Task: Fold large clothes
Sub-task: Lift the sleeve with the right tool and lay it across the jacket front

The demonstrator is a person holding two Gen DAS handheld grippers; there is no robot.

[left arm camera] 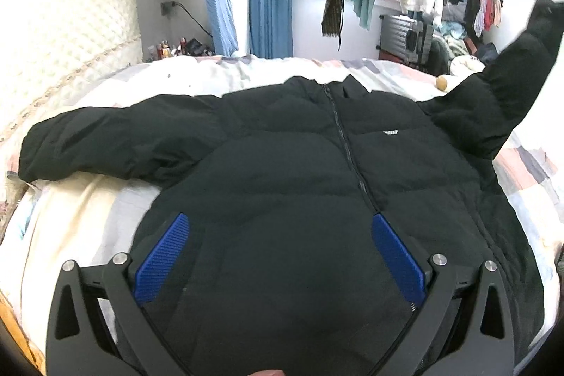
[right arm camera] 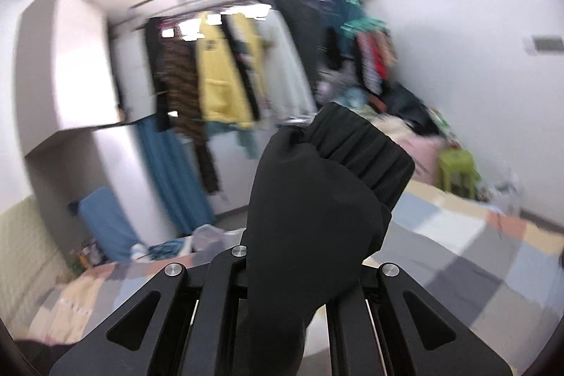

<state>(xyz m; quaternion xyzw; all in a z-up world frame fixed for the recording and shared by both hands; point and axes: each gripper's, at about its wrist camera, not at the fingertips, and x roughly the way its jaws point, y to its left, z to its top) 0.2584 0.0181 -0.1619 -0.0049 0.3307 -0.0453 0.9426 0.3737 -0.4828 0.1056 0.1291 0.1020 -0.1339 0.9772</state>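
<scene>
Jacket (left arm camera: 299, 171) beneath spread left claw (left arm camera: 280, 242), sleeve (right arm camera: 317, 199) pinched in right claw (right arm camera: 303, 273)

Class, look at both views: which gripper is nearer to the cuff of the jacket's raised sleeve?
Right. The right gripper is shut on the sleeve just below the cuff; the left gripper hovers open over the jacket hem, far from it.

Black puffer jacket (left arm camera: 299, 164), zipped, front up, small white chest logo, spread across the middle of the bed (left arm camera: 88, 217), collar toward the far edge, one sleeve flat toward the headboard side, other sleeve (right arm camera: 317, 192) lifted off the bed, ribbed cuff uppermost
</scene>
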